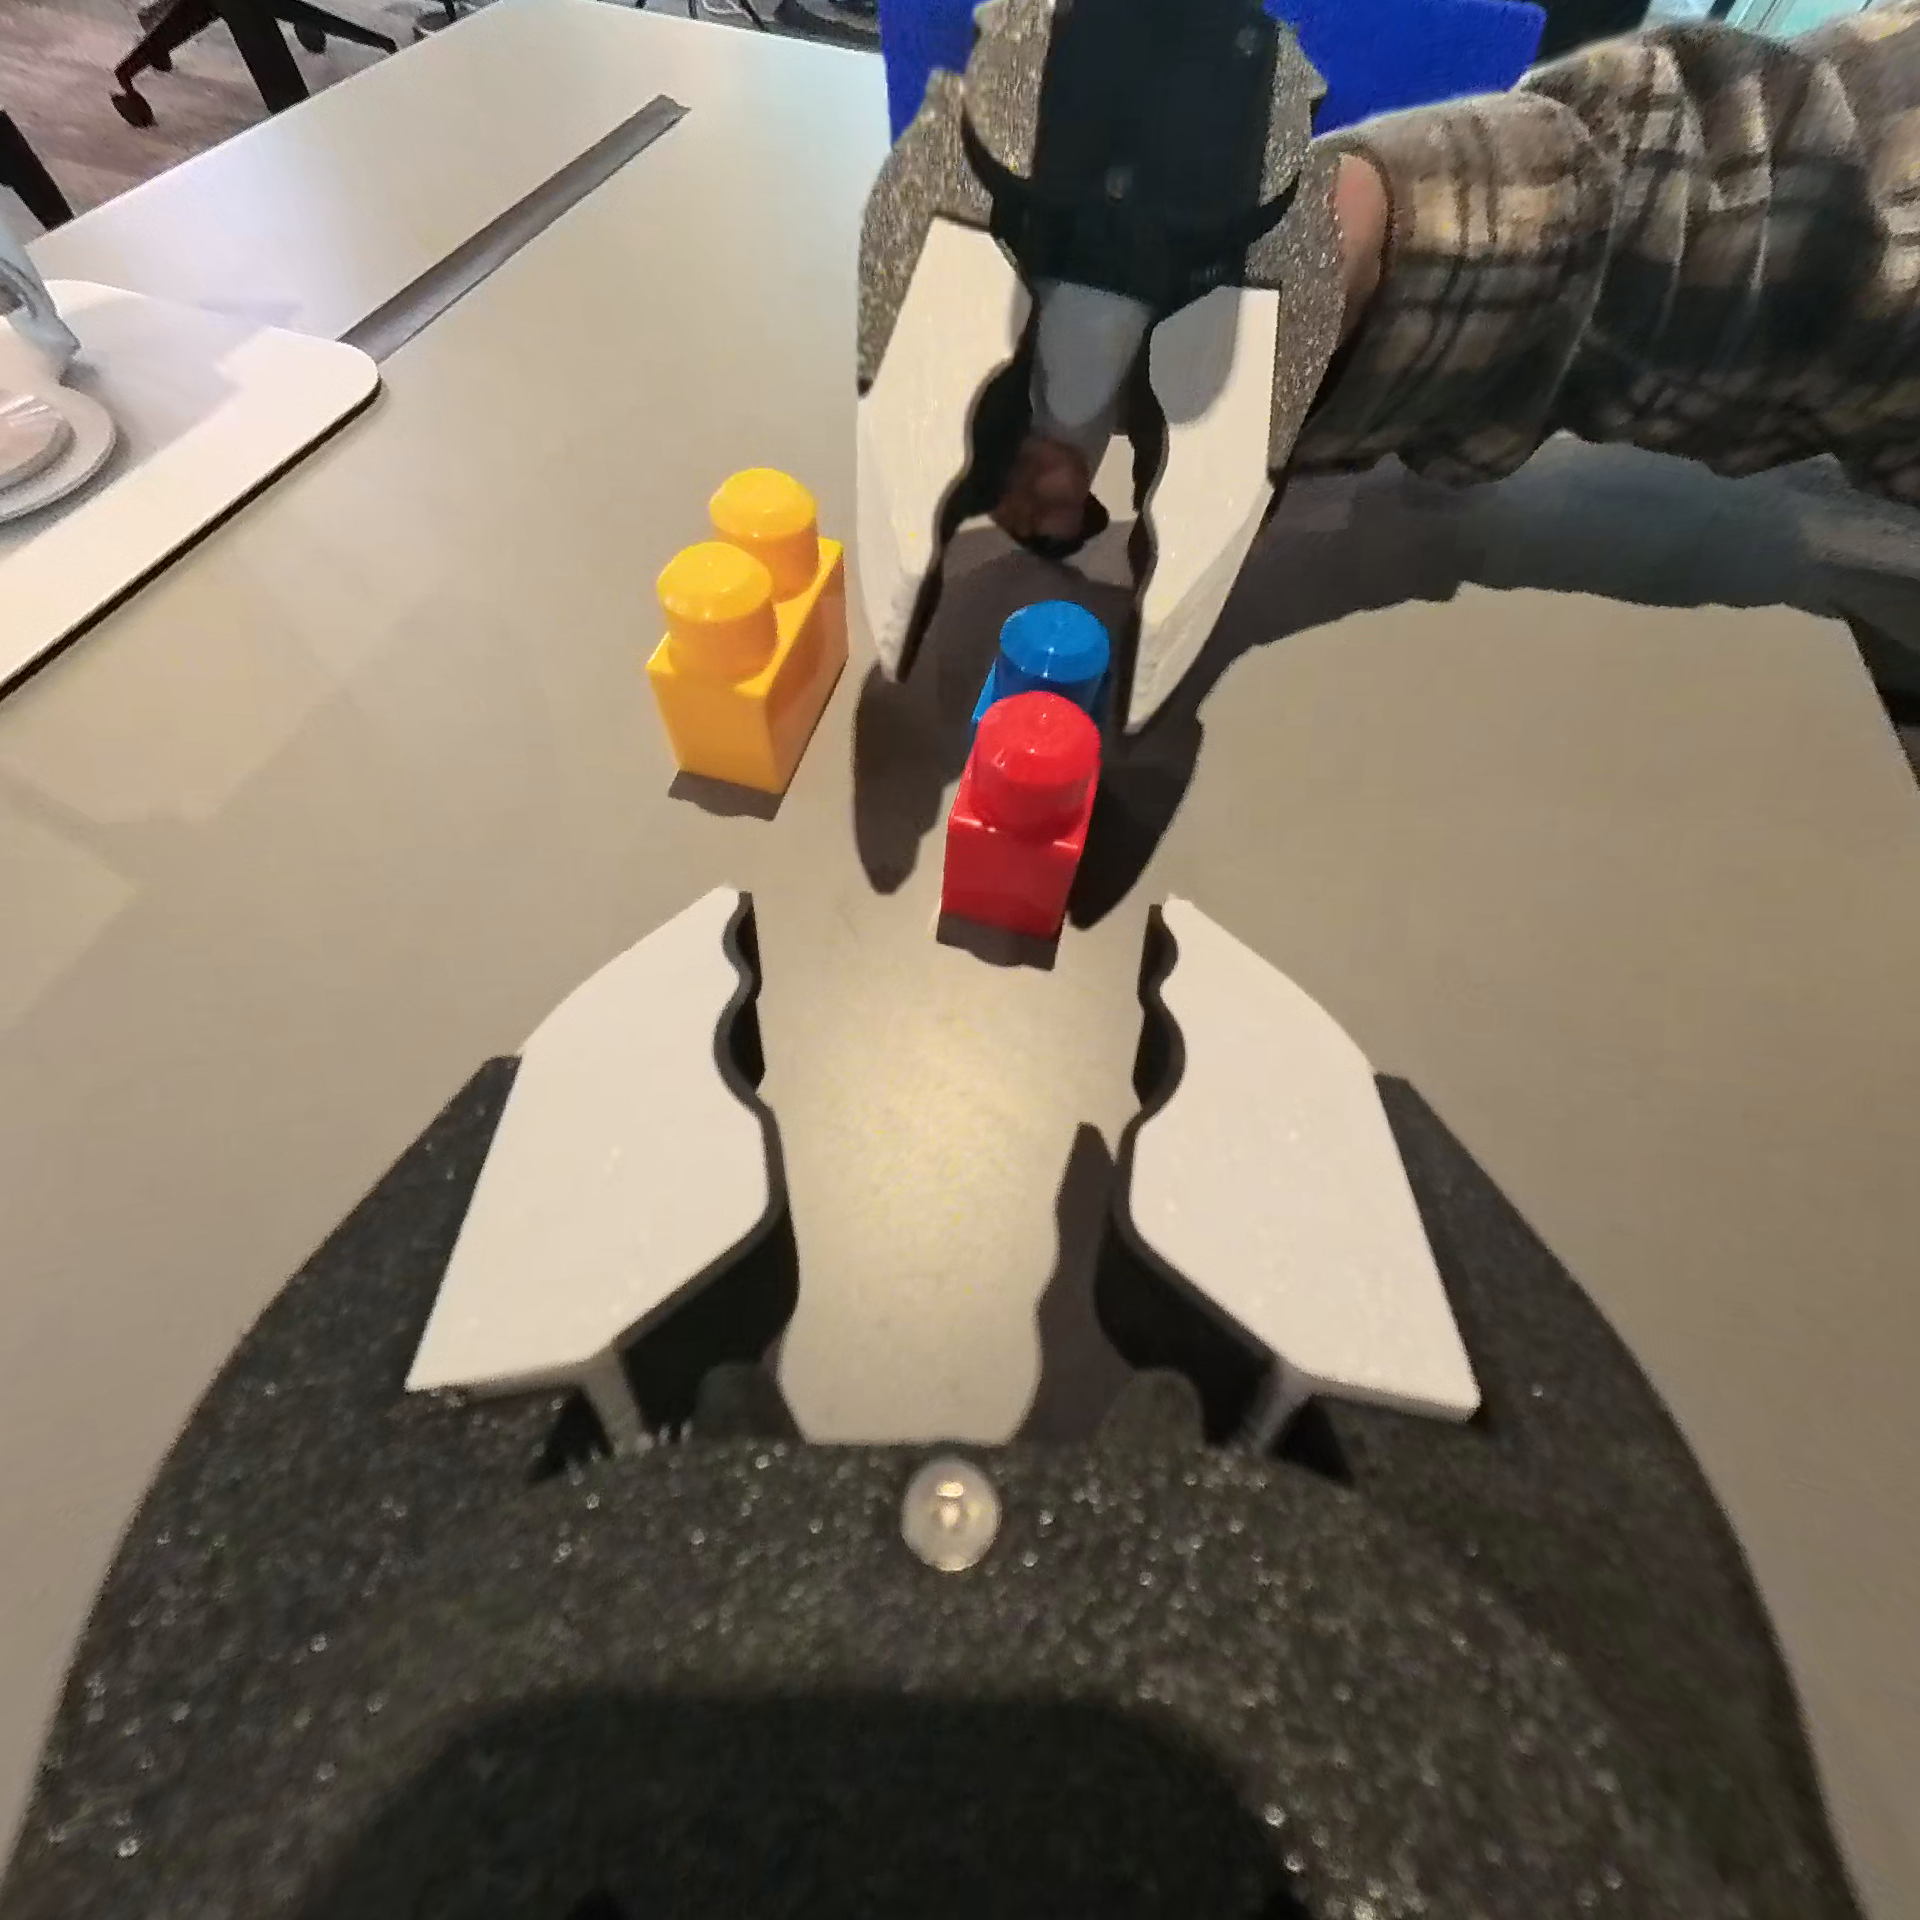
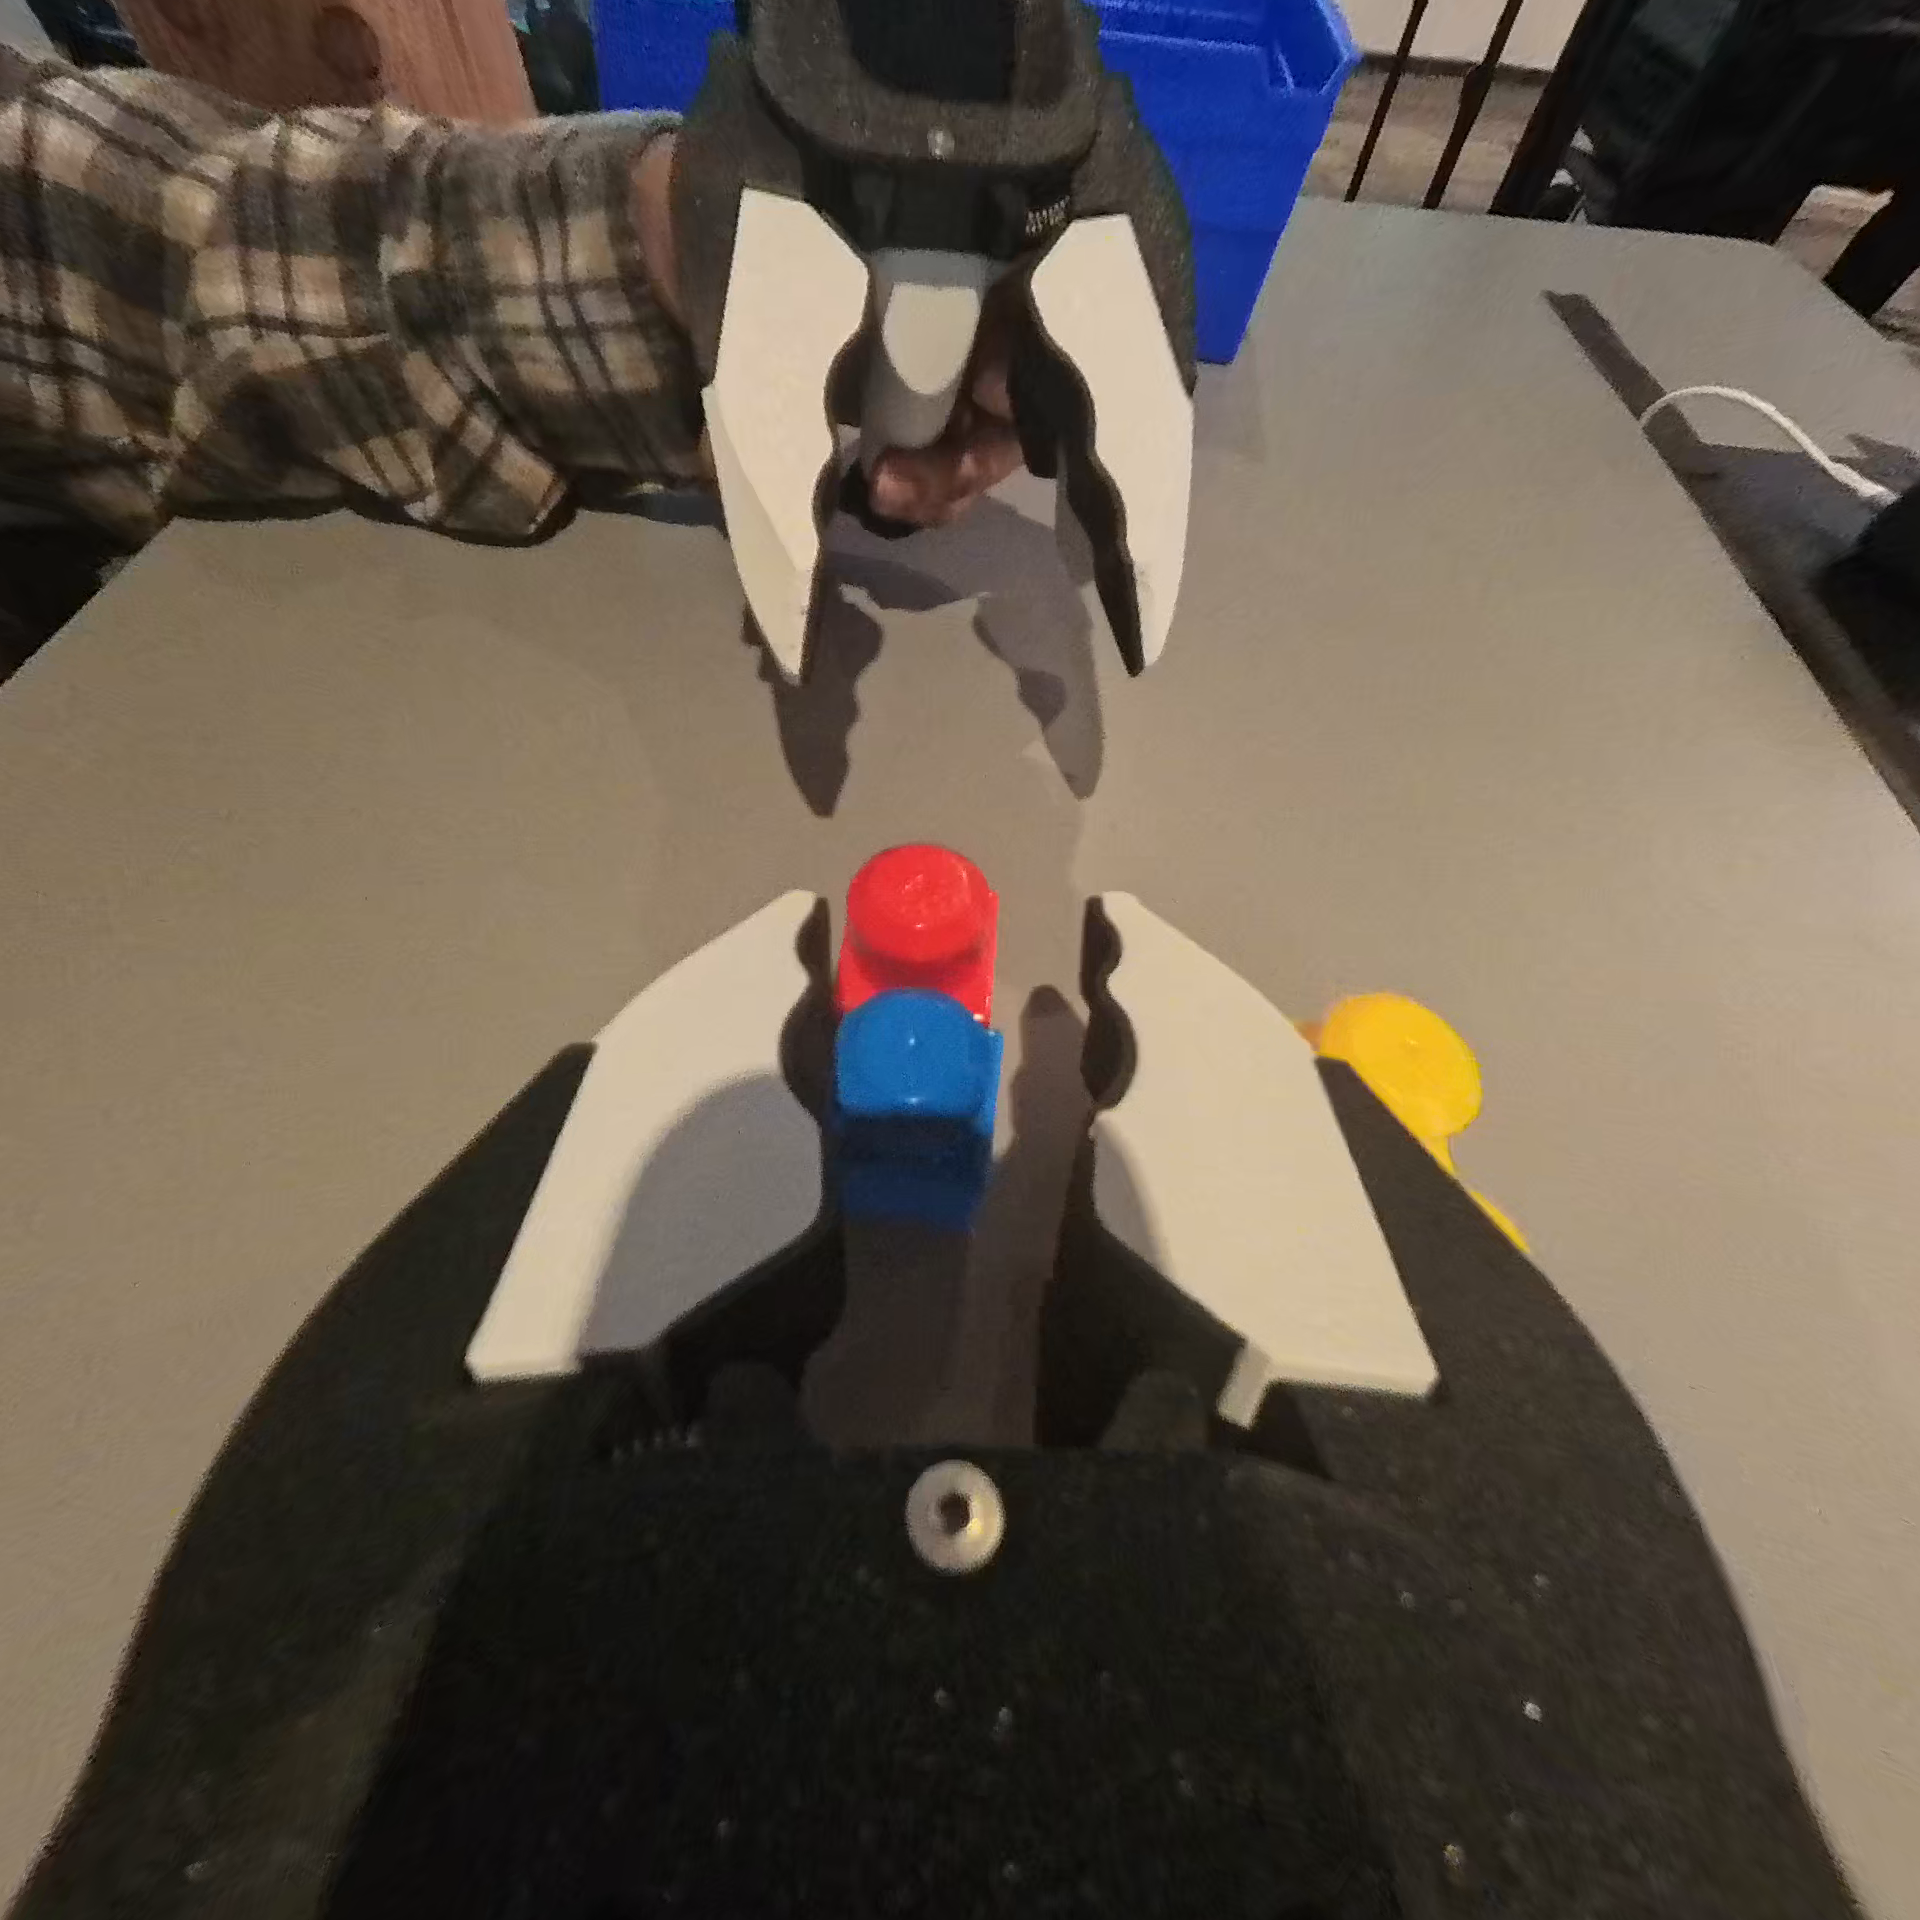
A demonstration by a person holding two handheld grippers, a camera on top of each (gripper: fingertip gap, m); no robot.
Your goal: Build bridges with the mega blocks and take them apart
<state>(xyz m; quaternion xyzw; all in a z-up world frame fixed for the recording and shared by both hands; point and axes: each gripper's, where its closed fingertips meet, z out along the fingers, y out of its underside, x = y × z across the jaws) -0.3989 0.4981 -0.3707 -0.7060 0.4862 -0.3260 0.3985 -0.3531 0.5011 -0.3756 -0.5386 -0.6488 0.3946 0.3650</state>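
In the left wrist view, far left on the desk [image 1: 520,343], a white tray [image 1: 187,416] holds some pale dishes, too blurry to tell what they are. Next comes the yellow block [image 1: 750,665], a long one with two bumps on top, standing alone on the desk. To its right are two small blocks, each with one bump: the red block [image 1: 1018,831] is nearer and the blue block [image 1: 1044,660] stands just behind it, very close, but I cannot tell if they touch. The left gripper [image 1: 951,920] has its fingers wide open with nothing in them, and it waits near the red block. The right gripper [image 1: 1023,675] comes from the other side with its fingers wide open too, one on each side of the blue block, not squeezing it yet. A person's checked sleeve [image 1: 1621,260] shows on the far right. In the right wrist view the blue block sits between the white fingers [image 2: 665,1143], closer to one of them, and a blue bin [image 2: 1226,156] stands behind the desk. No block sits on top of another, so I think no bridge is made right now. The two small blocks look like the legs, and the yellow one still has to go across the top. Taking it apart comes after that.
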